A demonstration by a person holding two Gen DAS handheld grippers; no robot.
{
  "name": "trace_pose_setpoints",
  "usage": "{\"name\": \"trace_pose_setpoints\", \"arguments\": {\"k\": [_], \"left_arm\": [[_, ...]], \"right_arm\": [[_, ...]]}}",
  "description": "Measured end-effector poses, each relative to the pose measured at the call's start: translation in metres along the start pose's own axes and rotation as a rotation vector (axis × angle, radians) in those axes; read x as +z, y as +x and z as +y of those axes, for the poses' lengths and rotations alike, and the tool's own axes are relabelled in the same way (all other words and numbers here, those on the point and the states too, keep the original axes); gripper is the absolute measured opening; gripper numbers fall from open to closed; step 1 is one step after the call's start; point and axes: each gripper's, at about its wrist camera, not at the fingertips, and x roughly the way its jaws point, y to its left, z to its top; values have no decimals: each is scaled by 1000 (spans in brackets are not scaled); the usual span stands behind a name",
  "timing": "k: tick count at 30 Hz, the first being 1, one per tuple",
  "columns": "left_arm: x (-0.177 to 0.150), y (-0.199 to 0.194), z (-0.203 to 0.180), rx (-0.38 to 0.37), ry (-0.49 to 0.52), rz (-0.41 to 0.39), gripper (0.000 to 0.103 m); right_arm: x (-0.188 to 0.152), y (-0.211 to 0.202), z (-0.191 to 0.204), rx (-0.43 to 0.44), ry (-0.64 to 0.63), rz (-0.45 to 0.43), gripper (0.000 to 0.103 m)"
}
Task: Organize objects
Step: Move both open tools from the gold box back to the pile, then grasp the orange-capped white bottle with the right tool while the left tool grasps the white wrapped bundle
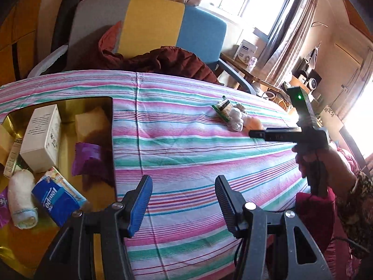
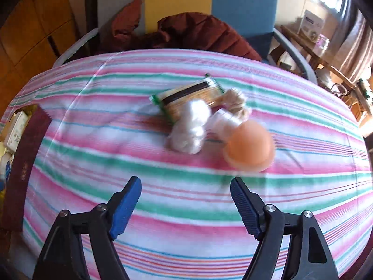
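Both grippers gape empty; only the left view shows the filled box.

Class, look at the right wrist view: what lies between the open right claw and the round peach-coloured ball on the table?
Only bare striped tablecloth lies between the right claw and the peach-coloured ball; the right wrist view shows it.

Pink, green, white and blue stripes on tablecloth. Peach-orange ball; white crumpled wrap; green-edged packet with tan and dark bands. Gold box holding white carton, blue tissue pack, purple wrapper. Blue pads on black grippers.
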Motion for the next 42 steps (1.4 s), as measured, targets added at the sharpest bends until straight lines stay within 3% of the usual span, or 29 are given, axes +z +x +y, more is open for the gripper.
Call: {"name": "trace_pose_setpoints", "arguments": {"k": [3, 8, 14, 17, 22, 27, 31, 38, 42], "left_arm": [[0, 7, -13, -23, 18, 24, 56], [0, 16, -25, -48, 48, 59, 56], [2, 32, -31, -43, 57, 89, 56], [3, 42, -33, -39, 57, 106, 56], [5, 56, -41, -44, 64, 131, 56], [11, 66, -50, -49, 83, 141, 56], [21, 75, -56, -42, 89, 136, 56], [48, 110, -81, -37, 114, 126, 56], [68, 140, -104, -61, 134, 124, 56]], "right_arm": [[21, 2, -26, -71, -1, -69, 88], [43, 25, -45, -101, -24, -73, 88], [47, 46, -49, -47, -100, -98, 87], [42, 58, -57, 7, -68, -53, 83], [38, 70, -63, -20, -43, 13, 67], [36, 66, -60, -16, -31, 32, 64], [34, 58, -60, 47, 20, 52, 63], [24, 31, -78, -100, 86, 24, 62], [18, 39, -96, -150, 135, 77, 62]]}}
